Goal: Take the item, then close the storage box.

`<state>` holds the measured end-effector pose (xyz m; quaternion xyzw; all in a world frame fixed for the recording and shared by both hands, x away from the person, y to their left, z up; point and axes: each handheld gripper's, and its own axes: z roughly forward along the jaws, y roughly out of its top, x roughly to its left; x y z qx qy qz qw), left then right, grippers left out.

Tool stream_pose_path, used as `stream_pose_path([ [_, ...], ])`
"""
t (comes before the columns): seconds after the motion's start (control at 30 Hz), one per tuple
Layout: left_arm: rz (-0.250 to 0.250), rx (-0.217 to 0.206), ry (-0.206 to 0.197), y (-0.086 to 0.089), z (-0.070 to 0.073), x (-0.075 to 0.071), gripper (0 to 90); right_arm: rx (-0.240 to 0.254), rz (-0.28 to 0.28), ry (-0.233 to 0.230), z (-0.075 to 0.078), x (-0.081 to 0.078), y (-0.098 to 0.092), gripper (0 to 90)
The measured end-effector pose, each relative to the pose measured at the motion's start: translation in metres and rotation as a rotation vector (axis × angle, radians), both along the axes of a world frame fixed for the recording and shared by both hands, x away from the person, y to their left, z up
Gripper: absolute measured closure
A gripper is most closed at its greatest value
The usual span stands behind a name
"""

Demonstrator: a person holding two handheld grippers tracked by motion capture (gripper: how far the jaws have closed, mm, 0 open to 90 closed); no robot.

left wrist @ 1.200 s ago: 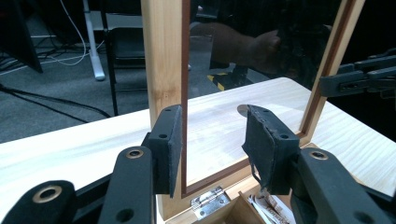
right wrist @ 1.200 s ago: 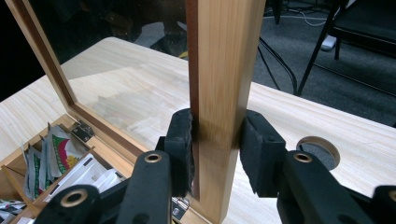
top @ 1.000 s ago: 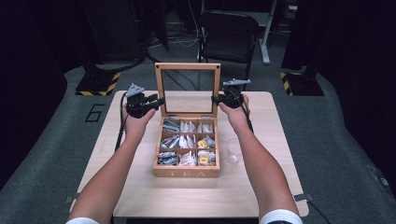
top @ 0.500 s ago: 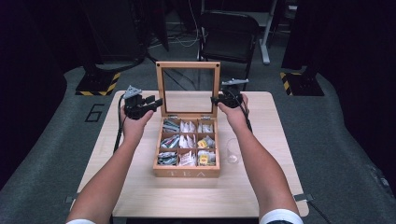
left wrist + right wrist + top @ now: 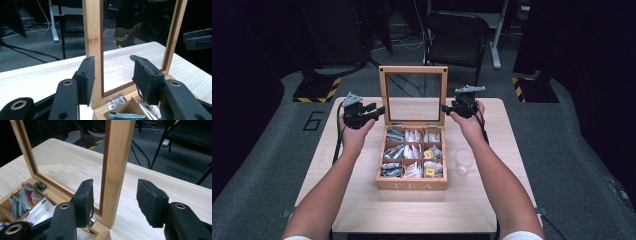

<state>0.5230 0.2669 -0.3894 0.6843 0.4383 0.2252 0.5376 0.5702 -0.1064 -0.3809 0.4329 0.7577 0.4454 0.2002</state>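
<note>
High view: both grippers (left (image 5: pixel 379 109), right (image 5: pixel 446 107)) parted astride lid (image 5: pixel 413 70).

Cup (image 5: pixel 463 161) right of tea box (image 5: pixel 412 184)

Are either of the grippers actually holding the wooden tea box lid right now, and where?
Nothing is held. The upright glass-paned wooden lid stands between both pairs of jaws at its side rails, but the left gripper and right gripper have just been opening, pads clear.

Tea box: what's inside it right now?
The tea box holds a grid of compartments filled with tea sachets in mixed colours. What lies beneath the top sachets is covered. Its glass lid stands upright at the back.
</note>
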Motion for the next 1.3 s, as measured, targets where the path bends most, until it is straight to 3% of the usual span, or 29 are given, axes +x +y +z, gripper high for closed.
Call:
stream_pose_path([
  [0.17, -0.007, 0.01, -0.012, 0.0, 0.002, -0.004, 51.1, -0.01, 0.038, 0.002, 0.006, -0.013, -0.001, 48.6],
  [0.4, -0.016, -0.004, -0.028, 0.001, 0.007, -0.009, 47.9, -0.019, 0.048, -0.039, 0.009, -0.034, -0.001, 45.1],
  [0.73, -0.026, -0.005, -0.041, 0.001, 0.011, -0.017, 44.2, -0.046, 0.122, -0.088, 0.011, -0.062, 0.004, 46.9],
  [1.13, -0.03, -0.02, -0.051, 0.007, 0.01, -0.027, 45.2, -0.024, 0.188, -0.082, 0.009, -0.088, 0.01, 48.0],
  [1.3, -0.037, -0.013, -0.052, 0.009, 0.012, -0.031, 45.9, -0.054, 0.202, -0.095, 0.004, -0.099, 0.011, 49.4],
])
